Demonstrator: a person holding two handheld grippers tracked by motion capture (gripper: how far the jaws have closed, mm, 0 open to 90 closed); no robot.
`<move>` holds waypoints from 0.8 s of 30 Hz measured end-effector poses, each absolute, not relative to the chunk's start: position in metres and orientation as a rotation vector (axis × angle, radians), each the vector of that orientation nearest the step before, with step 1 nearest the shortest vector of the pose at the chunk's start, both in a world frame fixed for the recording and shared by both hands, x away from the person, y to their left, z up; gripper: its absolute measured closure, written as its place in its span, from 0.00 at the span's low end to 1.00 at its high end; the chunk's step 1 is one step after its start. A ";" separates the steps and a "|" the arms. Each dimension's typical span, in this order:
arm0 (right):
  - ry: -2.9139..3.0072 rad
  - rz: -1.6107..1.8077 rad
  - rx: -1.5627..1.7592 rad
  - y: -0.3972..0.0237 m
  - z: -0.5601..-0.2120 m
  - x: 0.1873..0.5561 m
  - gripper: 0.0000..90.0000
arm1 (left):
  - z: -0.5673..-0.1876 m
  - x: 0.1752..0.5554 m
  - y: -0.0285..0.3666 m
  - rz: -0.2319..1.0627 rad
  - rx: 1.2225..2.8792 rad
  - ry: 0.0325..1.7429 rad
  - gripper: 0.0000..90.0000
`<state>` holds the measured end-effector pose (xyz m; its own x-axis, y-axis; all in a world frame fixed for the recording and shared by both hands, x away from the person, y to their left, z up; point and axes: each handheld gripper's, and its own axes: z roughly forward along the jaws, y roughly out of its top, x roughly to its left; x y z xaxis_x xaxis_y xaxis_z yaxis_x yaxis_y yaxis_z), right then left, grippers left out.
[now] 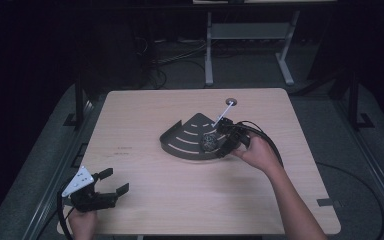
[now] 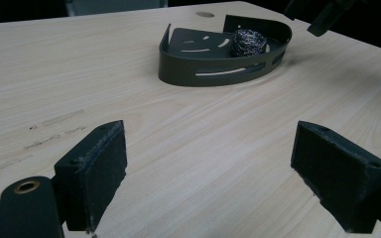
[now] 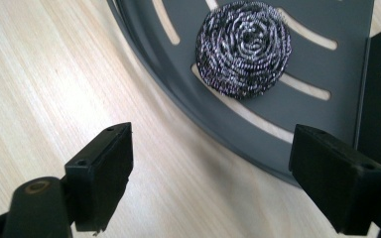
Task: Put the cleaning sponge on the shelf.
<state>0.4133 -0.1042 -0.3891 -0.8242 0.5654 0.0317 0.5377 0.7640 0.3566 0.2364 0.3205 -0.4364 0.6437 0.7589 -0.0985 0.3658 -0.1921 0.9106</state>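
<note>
Two grippers work a pale wooden table (image 1: 145,190). From above, the right gripper (image 1: 223,141) hangs spread at the three o'clock rim of a dark grey fan-shaped slotted metal tray (image 1: 182,142); the left gripper (image 1: 111,186) rests at seven o'clock, jaws apart. Left gripper view: tray at twelve o'clock. Right gripper view: a round steel-wool scouring pad (image 3: 243,47) lies inside the tray at one o'clock, ungripped.

Faint dark marks on the table (image 1: 130,210) — too blurred to read, no other lettering
</note>
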 end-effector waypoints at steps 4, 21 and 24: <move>2.868 0.554 0.887 -0.107 -0.389 0.408 0.19 | -0.436 0.236 0.320 0.462 1.801 0.902 0.15; 2.866 0.570 0.912 -0.125 -0.397 0.392 0.19 | -0.437 0.236 0.319 0.462 1.801 0.904 0.15; 2.859 0.585 0.914 -0.128 -0.397 0.390 0.19 | -0.437 0.236 0.319 0.465 1.803 0.904 0.15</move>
<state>0.3901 -0.1281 -0.3967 -0.8183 0.5737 0.0359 0.5417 0.7488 0.3818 0.2361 0.3192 -0.4366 0.6436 0.7596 -0.0943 0.3654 -0.1967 0.9099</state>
